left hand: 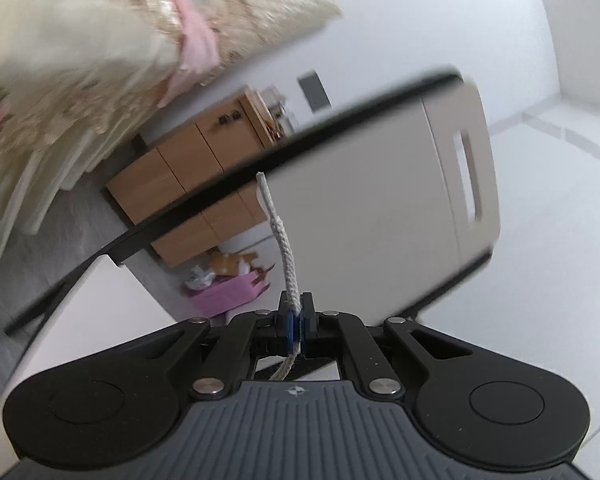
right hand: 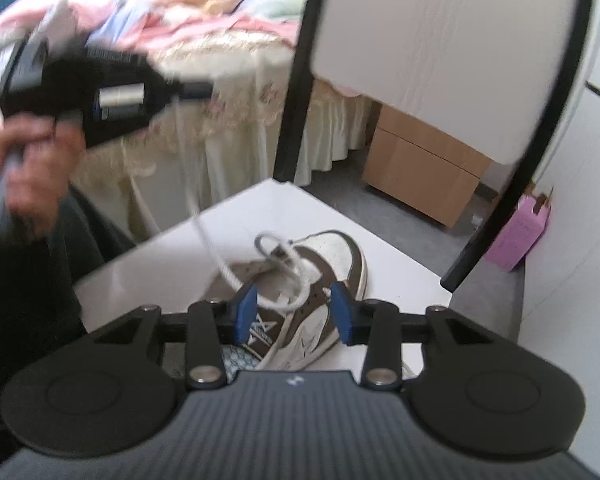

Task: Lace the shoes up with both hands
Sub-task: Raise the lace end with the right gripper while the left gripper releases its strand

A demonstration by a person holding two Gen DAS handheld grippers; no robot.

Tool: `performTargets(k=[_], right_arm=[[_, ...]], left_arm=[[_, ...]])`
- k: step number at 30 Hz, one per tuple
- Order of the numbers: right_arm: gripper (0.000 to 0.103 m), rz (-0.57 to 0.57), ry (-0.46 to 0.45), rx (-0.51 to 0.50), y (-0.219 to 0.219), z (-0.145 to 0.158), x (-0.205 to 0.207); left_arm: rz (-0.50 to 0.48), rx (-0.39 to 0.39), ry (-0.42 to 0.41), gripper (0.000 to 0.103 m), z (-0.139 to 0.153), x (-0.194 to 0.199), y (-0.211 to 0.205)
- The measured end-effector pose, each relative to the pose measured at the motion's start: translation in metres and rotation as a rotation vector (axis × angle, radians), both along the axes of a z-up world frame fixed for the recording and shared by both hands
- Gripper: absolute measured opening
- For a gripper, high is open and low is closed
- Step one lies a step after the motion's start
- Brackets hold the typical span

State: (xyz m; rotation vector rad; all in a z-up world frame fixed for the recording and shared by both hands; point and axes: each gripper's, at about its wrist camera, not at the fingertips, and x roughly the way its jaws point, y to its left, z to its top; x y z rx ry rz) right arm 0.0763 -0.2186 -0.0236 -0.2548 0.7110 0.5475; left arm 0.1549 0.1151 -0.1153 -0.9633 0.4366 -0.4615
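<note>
A brown and white sneaker lies on the white table in the right wrist view. Its white lace runs from the eyelets up and left toward my left gripper, raised high in a hand. In the left wrist view my left gripper is shut on the white lace, whose free end sticks up past the pads. My right gripper hovers just above the sneaker's lacing, its blue pads apart and touching nothing; loops of lace lie below and between them.
A white chair back with a black frame stands behind the table. A bed with a cream lace skirt and pink bedding is at the left. A wooden cabinet and a pink box sit on the floor at the right.
</note>
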Motion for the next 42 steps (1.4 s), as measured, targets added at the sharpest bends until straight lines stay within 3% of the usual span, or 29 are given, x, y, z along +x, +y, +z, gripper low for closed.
performTargets(k=[7, 12, 14, 16, 19, 26, 28, 30, 37, 39, 41, 42], right_arm=[[0.04, -0.028, 0.02, 0.295, -0.004, 0.039, 0.017], [0.038, 0.058, 0.022, 0.302, 0.028, 0.046, 0.025], [0.037, 0.085, 0.03, 0.278, 0.038, 0.042, 0.027], [0.025, 0.098, 0.049, 0.257, 0.046, 0.036, 0.029], [0.018, 0.096, 0.068, 0.249, 0.047, 0.029, 0.034], [0.016, 0.074, 0.084, 0.291, 0.037, 0.022, 0.038], [0.005, 0.072, 0.087, 0.307, 0.035, 0.021, 0.038], [0.004, 0.057, 0.085, 0.317, 0.033, 0.02, 0.038], [0.003, -0.06, 0.051, 0.335, 0.01, 0.026, 0.043], [0.003, -0.101, 0.03, 0.334, 0.0, 0.031, 0.044], [0.003, -0.147, 0.005, 0.333, -0.012, 0.036, 0.045], [0.003, -0.174, -0.01, 0.335, -0.019, 0.039, 0.046]], left_arm=[[-0.133, 0.372, -0.099, 0.003, 0.012, -0.01, -0.067], [-0.227, 0.504, -0.167, 0.003, 0.011, -0.022, -0.1], [-0.248, 0.531, -0.181, 0.003, 0.009, -0.027, -0.106], [-0.262, 0.561, -0.199, 0.003, 0.008, -0.031, -0.11], [-0.274, 0.574, -0.207, 0.003, 0.007, -0.031, -0.109], [-0.312, 0.6, -0.218, 0.003, 0.005, -0.033, -0.117], [-0.318, 0.607, -0.22, 0.003, 0.004, -0.033, -0.118], [-0.321, 0.611, -0.22, 0.003, 0.004, -0.035, -0.119], [-0.315, 0.607, -0.222, 0.005, 0.006, -0.037, -0.118], [-0.316, 0.614, -0.224, 0.008, 0.006, -0.037, -0.12], [-0.315, 0.622, -0.226, 0.026, 0.007, -0.038, -0.121], [-0.314, 0.625, -0.228, 0.027, 0.007, -0.039, -0.121]])
